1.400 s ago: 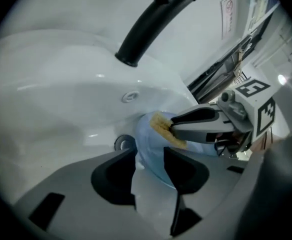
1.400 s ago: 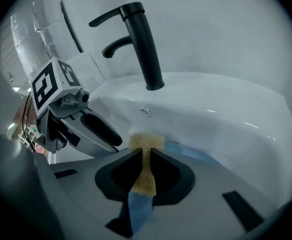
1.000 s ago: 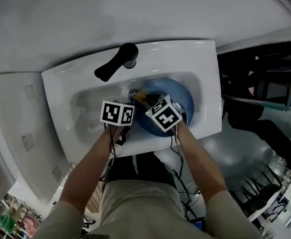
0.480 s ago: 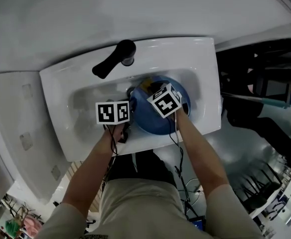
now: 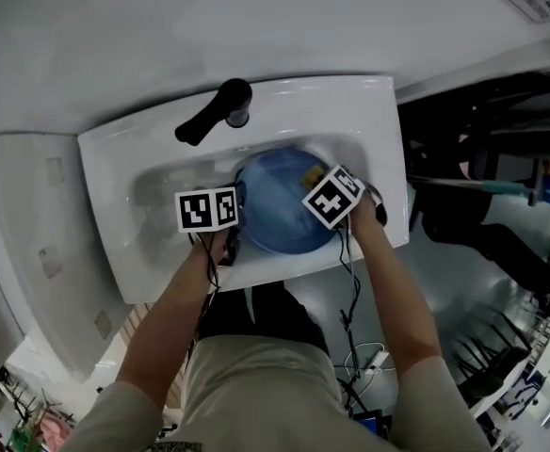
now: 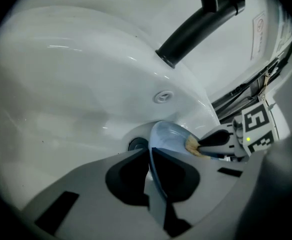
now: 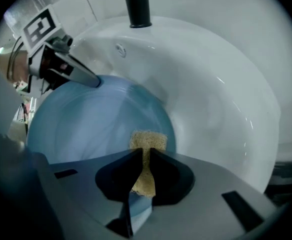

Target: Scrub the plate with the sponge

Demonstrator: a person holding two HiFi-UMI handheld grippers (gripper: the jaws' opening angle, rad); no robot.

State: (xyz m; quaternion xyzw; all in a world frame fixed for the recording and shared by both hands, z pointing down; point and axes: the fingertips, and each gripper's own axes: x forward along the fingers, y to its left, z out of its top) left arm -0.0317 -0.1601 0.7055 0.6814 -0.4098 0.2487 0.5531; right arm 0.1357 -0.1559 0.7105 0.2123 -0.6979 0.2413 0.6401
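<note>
- Your left gripper (image 6: 150, 156) has just been closing its fingers, and they are now clenched on the near rim of the blue plate (image 5: 277, 210). The rim runs edge-on between them in the left gripper view.
- The plate sits inside the basin of the white sink (image 5: 143, 153), below the black tap (image 5: 214, 116) and over the drain area. Its left edge is in your left gripper's hold.
- Your right gripper (image 7: 145, 164) has its fingers pinched on the tan sponge (image 7: 147, 141). The sponge's free end sticks out past the fingertips.
- That free end meets the plate's face near its right-hand edge. From the left gripper view it looks to be touching the blue surface, not hovering above it.
- My reading is that you are in the scrubbing step itself: the plate is braced on one side and the sponge is on it at the other.
- For the next move, keep the left grip firm so the plate cannot slide or spin in the smooth basin.
- Sweep the sponge across the face towards the centre and the far side, pressing only lightly. The sponge is held by a thin waist and could fold or slip out.
- Keep the right fingertips themselves off the plate, and steer clear of your left gripper as the stroke comes across.
</note>
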